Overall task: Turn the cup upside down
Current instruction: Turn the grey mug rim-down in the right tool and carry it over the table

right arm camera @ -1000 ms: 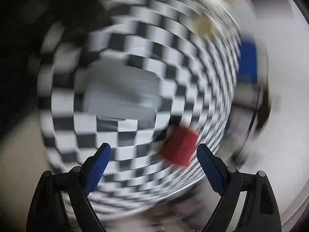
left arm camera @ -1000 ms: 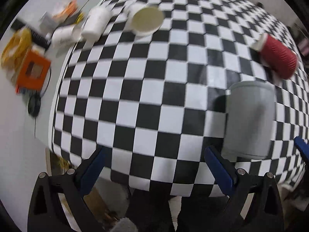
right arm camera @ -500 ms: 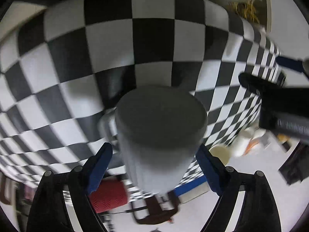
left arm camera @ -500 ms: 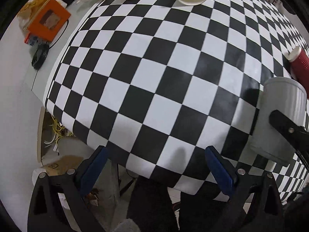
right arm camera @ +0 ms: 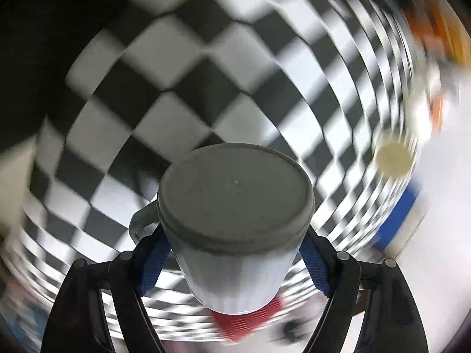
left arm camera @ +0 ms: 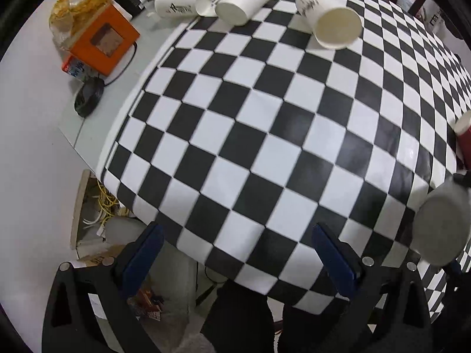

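The grey ribbed cup with a handle (right arm camera: 235, 223) is held in my right gripper (right arm camera: 235, 259), whose blue pads press both its sides. Its flat base faces the right wrist camera and it is lifted off the checkered table (right arm camera: 182, 88). The same cup shows at the right edge of the left wrist view (left arm camera: 440, 229), base toward the camera. My left gripper (left arm camera: 235, 259) is open and empty at the table's near edge (left arm camera: 235, 276).
Three white paper cups lie on their sides at the far side (left arm camera: 332, 20) (left arm camera: 244, 0) (left arm camera: 182, 3). A red ribbed cup (left arm camera: 463, 138) lies at the right. An orange box (left arm camera: 103, 41), yellow bag (left arm camera: 82, 3) and black cable coil (left arm camera: 88, 100) sit on the grey surface at left.
My right gripper closed on the grey cup and lifted it, turning it as the view swings fast. My left gripper drew back a little and stayed open.
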Motion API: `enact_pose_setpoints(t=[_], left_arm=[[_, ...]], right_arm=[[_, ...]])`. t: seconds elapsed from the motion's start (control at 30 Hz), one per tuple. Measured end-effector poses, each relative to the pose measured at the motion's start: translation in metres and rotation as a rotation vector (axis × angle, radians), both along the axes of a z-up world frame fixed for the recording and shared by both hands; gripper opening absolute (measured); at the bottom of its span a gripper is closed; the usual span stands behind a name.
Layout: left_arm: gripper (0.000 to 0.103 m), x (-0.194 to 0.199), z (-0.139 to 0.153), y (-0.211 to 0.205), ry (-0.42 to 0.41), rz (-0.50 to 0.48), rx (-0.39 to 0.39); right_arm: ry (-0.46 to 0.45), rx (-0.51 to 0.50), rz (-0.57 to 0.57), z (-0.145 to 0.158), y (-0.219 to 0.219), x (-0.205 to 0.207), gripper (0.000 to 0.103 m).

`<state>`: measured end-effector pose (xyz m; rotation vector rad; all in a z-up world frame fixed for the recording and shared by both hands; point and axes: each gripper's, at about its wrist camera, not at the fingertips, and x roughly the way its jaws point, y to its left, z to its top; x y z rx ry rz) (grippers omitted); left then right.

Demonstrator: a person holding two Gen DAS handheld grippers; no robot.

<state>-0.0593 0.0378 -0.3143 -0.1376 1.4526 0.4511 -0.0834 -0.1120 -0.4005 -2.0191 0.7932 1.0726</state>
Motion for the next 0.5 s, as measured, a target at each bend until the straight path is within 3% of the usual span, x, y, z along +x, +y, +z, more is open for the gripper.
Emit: enact_pose_setpoints(t=[0.23, 0.5], left_arm=[[0.102, 0.015, 0.011, 0.006, -0.024, -0.020, 0.006], [0.102, 0.028, 0.014, 0.004, -0.030, -0.051, -0.011]], right_arm=[[0.158, 0.080, -0.706, 0.030, 0.013, 0.094, 0.082], [0.314, 0.020, -1.417, 0.007, -0.020, 0.178, 0.082]])
